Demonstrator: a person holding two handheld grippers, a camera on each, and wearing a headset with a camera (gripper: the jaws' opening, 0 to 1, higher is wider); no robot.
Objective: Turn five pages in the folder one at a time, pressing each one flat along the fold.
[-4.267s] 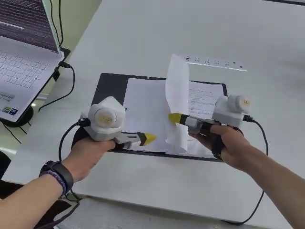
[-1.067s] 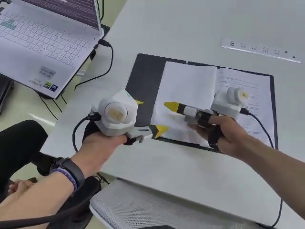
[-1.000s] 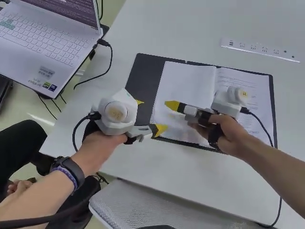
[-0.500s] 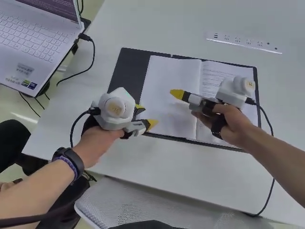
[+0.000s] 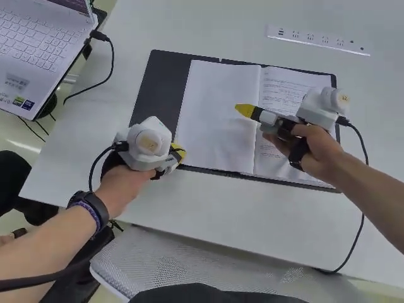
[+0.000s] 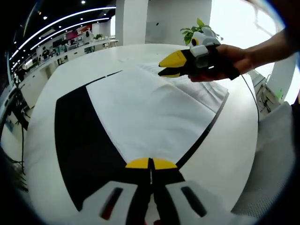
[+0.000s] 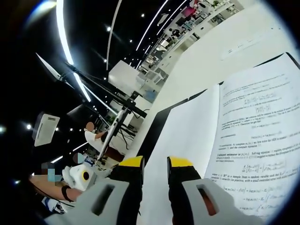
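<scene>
Flattening the turned white page (image 5: 218, 120) of the black folder (image 5: 158, 88), open on the white worktop (image 5: 221, 214), seems the step in hand: right claw (image 5: 243, 111) slightly spread near the fold, left claw (image 5: 178, 151) pressed together; next, pinch the printed page (image 5: 287, 85) at its edge.

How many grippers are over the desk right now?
2: the left gripper at the near edge of the folder, and the right gripper over the pages by the fold.

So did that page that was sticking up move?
Yes. The page has swung left over the fold and now lies flat on the folder's left half.
</scene>
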